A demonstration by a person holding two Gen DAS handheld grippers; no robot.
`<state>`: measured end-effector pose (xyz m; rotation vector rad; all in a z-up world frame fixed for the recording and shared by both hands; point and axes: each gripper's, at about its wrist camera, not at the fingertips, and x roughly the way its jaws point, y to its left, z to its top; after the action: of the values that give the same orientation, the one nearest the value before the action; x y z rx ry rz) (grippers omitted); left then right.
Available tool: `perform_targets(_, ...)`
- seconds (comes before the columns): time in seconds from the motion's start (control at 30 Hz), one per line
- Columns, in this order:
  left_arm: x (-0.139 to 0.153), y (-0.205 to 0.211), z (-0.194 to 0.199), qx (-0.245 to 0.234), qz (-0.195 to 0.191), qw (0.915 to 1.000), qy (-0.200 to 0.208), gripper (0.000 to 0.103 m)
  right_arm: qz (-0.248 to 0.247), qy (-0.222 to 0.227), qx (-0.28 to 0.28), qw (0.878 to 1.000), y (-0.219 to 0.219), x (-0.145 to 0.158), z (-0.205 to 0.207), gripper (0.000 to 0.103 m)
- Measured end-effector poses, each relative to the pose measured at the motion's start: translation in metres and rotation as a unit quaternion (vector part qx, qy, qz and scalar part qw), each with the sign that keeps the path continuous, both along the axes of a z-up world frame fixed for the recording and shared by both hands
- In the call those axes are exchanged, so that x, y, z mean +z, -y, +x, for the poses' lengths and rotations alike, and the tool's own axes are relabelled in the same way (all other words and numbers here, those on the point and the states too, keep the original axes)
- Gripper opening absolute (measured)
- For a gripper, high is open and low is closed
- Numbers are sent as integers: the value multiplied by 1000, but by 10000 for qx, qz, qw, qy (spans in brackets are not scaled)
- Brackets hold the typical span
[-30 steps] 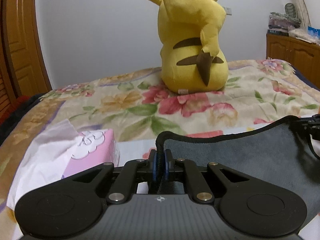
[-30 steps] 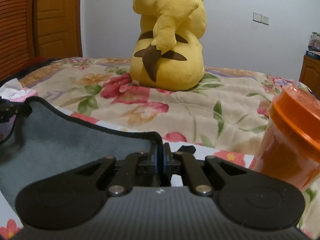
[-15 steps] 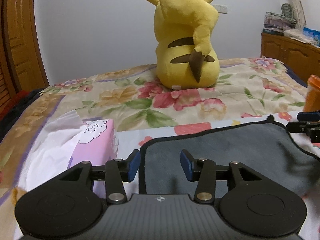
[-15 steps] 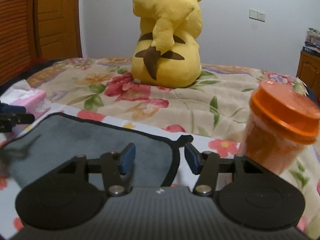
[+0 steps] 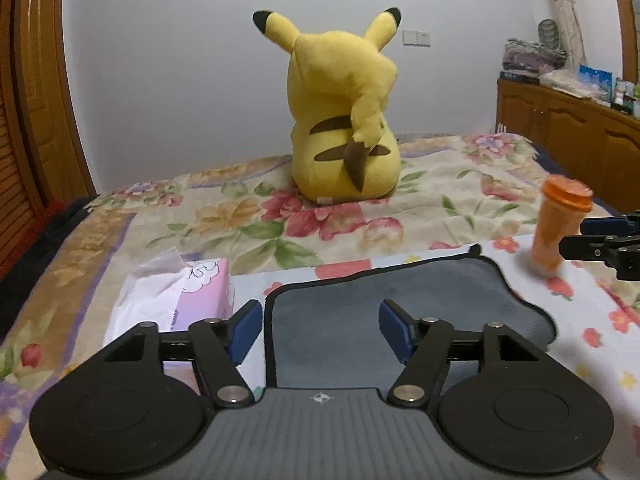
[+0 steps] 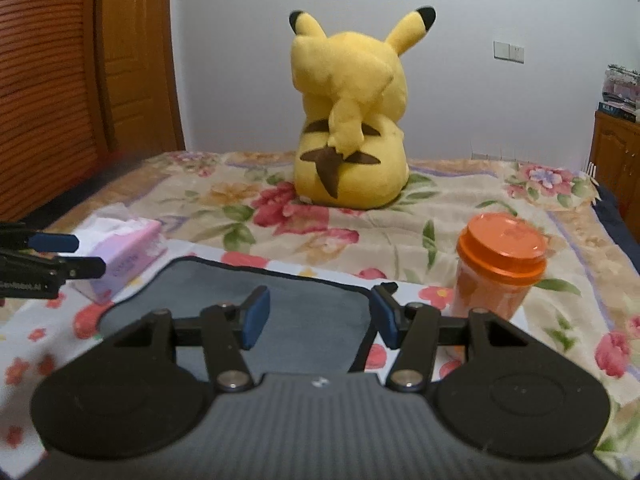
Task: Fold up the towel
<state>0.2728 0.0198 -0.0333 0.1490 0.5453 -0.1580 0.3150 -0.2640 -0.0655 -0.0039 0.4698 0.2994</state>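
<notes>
Both claws have let go and drawn back; left claw (image 5: 321, 330) and right claw (image 6: 319, 318) gape above the flat towel (image 5: 384, 308).

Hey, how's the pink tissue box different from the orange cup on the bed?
The tissue box is pink and boxy, lying flat; the cup is orange and round, standing upright. The box is open, with white tissue sticking out; the cup is shut by a lid. The box sits left of the gray towel, the cup right of it. Both rest on the floral bedspread, held by neither gripper.
</notes>
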Motion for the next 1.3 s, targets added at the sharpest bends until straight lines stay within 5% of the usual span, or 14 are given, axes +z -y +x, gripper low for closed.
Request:
perform_targets(0.2, 24, 8, -29, -56, 57, 9998, 165, 88, 117, 107, 9, 9999, 2, 19, -26, 63)
perform_targets(0.33, 39, 11, -47, -34, 69, 9994, 346, 103, 176, 193, 5, 9997, 3, 28, -41, 77)
perform_targets(0.57, 57, 14, -70, -63, 108, 9989, 455, 103, 177, 361, -89, 9992, 3, 41, -63, 103)
perform_targets(1.3, 95, 14, -130, 287, -37, 9977, 612, 103, 288, 663, -207, 9972, 5, 77, -122, 103)
